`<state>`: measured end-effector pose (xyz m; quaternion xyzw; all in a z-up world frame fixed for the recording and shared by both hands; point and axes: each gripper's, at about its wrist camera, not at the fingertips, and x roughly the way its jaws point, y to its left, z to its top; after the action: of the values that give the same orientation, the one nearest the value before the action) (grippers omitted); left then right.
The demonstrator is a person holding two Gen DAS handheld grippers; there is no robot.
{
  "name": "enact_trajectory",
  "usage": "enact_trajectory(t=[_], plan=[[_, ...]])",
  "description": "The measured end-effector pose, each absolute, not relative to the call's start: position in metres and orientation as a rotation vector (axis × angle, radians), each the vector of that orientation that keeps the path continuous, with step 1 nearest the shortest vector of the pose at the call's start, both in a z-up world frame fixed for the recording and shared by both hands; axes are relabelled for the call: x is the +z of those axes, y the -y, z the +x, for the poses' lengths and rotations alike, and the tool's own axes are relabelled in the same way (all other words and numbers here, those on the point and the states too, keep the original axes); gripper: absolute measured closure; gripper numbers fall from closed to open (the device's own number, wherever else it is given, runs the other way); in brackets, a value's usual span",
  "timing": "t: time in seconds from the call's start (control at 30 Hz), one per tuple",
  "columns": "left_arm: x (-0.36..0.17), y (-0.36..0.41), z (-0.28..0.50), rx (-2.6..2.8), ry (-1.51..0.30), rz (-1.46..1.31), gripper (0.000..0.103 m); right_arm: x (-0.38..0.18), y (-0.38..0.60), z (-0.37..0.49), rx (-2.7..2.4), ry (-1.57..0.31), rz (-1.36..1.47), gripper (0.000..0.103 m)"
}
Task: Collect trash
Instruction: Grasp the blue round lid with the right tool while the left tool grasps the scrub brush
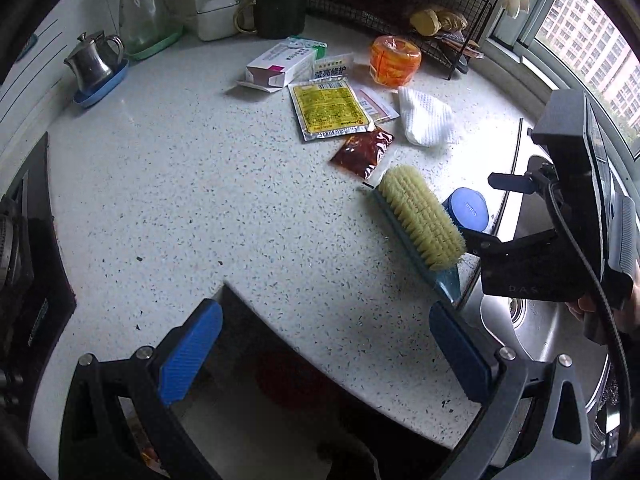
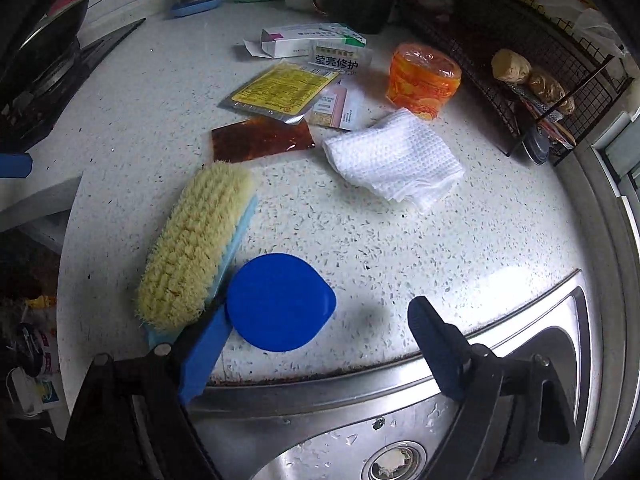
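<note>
Your counter (image 2: pixel 360 240), speckled white stone, fills the middle of both views; the sink (image 2: pixel 320 420) runs along the bottom of the right wrist view, so both tools work at the counter's front edge.

The trash lies clustered in the upper middle of each frame, apparently emptied packaging left where it was used. Largest is a folded white towel (image 2: pixel 394 158), right of centre. Above left of it, an opened carton (image 2: pixel 296 42) with its flap out. On its right end lies a small sachet (image 2: pixel 338 58) printed "莹亮修护". A yellow pouch (image 2: pixel 280 90) carries a barcode; its smaller text is unreadable. Below it lies a red sauce packet (image 2: pixel 262 140). An orange wrapped tub (image 2: pixel 424 78) stands at upper right.

The brush (image 2: pixel 198 246) and blue lid (image 2: pixel 280 302) at lower left look like kitchen kit, not waste.

Your right gripper (image 2: pixel 310 350) is spread, empty, its left finger overlapping the brush's end. Your left gripper (image 1: pixel 326 356) is likewise spread, holding nothing, at the frame's bottom.
</note>
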<state>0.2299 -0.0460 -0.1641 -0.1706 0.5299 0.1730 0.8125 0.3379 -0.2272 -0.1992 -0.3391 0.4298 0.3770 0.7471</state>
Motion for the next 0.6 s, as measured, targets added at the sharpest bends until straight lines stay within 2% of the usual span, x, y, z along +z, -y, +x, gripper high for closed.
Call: enact_trajectory(t=[0.13, 0.23, 0.6], plan=[[-0.163, 0.051, 0.234, 0.357, -1.133, -0.367, 0.0, -0.199, 0.223, 0.34, 0.857, -0.949, -0.716, 0.038], [-0.163, 0.054, 0.239, 0.361, -1.146, -0.379, 0.0, -0.199, 0.22, 0.339, 0.888, -0.967, -0.689, 0.057], [-0.165, 0.065, 0.282, 0.374, -1.157, -0.4, 0.0, -0.171, 0.244, 0.342, 0.824, -0.944, -0.632, 0.057]])
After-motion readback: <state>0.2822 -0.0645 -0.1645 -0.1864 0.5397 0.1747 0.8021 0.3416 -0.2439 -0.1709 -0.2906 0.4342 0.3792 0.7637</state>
